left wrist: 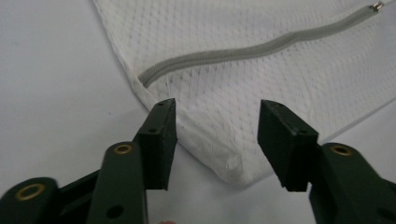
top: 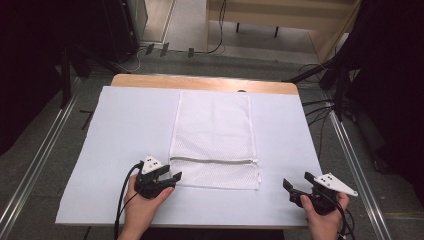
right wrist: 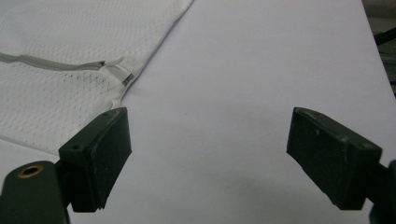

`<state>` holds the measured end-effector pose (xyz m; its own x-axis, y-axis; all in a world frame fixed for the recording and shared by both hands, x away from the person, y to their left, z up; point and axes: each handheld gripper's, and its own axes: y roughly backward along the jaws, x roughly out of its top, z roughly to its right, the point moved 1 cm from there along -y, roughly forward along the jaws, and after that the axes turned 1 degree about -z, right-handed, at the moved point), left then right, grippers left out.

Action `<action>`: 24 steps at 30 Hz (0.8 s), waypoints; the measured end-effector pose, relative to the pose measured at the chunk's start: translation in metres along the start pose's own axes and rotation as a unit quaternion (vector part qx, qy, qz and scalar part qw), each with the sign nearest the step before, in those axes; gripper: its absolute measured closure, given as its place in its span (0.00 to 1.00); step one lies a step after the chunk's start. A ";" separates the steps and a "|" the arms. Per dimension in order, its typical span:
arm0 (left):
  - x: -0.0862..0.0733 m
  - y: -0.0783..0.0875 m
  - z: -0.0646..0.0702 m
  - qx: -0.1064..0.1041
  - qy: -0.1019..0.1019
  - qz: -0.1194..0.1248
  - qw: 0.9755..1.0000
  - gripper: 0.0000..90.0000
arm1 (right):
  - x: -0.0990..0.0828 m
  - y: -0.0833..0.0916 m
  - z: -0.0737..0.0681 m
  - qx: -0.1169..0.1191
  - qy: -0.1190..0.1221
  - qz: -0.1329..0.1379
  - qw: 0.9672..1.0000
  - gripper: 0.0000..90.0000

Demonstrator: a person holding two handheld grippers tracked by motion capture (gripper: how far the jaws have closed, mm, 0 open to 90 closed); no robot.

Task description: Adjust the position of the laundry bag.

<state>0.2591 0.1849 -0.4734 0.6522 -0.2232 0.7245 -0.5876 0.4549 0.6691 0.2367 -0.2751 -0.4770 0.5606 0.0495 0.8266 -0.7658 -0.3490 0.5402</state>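
Note:
A white mesh laundry bag [top: 214, 135] lies flat in the middle of the white table sheet [top: 120, 130], with a grey zipper [top: 212, 160] running across near its front end. My left gripper [top: 172, 176] stands open at the bag's front left corner; in the left gripper view that corner [left wrist: 233, 165] lies between the jaws, and the zipper [left wrist: 252, 49] runs beyond them. My right gripper [top: 295, 182] is open over bare sheet, to the right of the bag's front right corner [right wrist: 60, 107]. The zipper's end tab [right wrist: 119, 72] shows in the right gripper view.
A wooden table edge [top: 200, 82] runs along the far side of the sheet. Cables and dark stands [top: 330, 80] crowd the floor at the right; metal rails [top: 35, 160] run along both sides of the table.

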 end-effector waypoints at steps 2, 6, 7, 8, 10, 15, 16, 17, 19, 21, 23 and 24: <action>-0.001 -0.002 0.001 -0.004 -0.005 -0.008 1.000 0.67 | 0.000 -0.001 0.000 0.002 0.005 0.001 1.000 0.16; -0.001 -0.002 -0.004 -0.020 0.005 -0.012 1.000 0.84 | 0.000 -0.001 -0.001 0.000 0.004 -0.001 1.000 0.16; -0.001 -0.001 -0.005 -0.029 0.010 -0.015 0.999 0.89 | 0.000 -0.001 -0.002 -0.002 0.004 -0.001 1.000 0.16; -0.001 0.000 -0.007 -0.038 0.010 -0.017 0.999 0.96 | 0.001 -0.002 -0.002 -0.005 0.003 -0.001 1.000 0.16; -0.003 0.003 -0.011 -0.049 0.012 -0.019 0.999 0.99 | 0.001 -0.002 -0.002 -0.004 0.007 -0.001 1.000 0.16; -0.010 0.012 -0.013 -0.046 0.011 -0.022 0.999 1.00 | 0.000 -0.003 -0.004 -0.002 0.008 -0.004 1.000 0.16; -0.015 0.016 -0.011 -0.042 0.008 -0.025 0.999 1.00 | 0.000 -0.003 -0.004 -0.002 0.006 -0.003 1.000 0.16; -0.017 0.019 -0.010 -0.042 0.011 -0.026 0.999 1.00 | 0.000 -0.003 -0.004 -0.002 0.007 -0.003 1.000 0.16; -0.020 0.022 -0.010 -0.042 0.012 -0.030 0.999 1.00 | 0.000 -0.003 -0.004 -0.002 0.006 -0.003 1.000 0.16; -0.025 0.028 -0.008 -0.040 0.022 -0.031 0.998 1.00 | 0.000 -0.004 -0.004 -0.002 0.005 -0.003 1.000 0.16; -0.030 0.035 -0.004 -0.038 0.029 -0.031 0.998 1.00 | 0.001 -0.003 -0.004 0.000 0.004 -0.002 1.000 0.16; -0.032 0.037 -0.003 -0.039 0.031 -0.033 0.998 1.00 | 0.001 -0.003 -0.004 0.001 0.003 -0.002 1.000 0.16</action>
<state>0.2176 0.2115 -0.4724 0.7175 -0.2025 0.6665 -0.5053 0.5072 0.6982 0.2384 -0.2697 -0.4775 0.5614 0.0567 0.8256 -0.7631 -0.3506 0.5429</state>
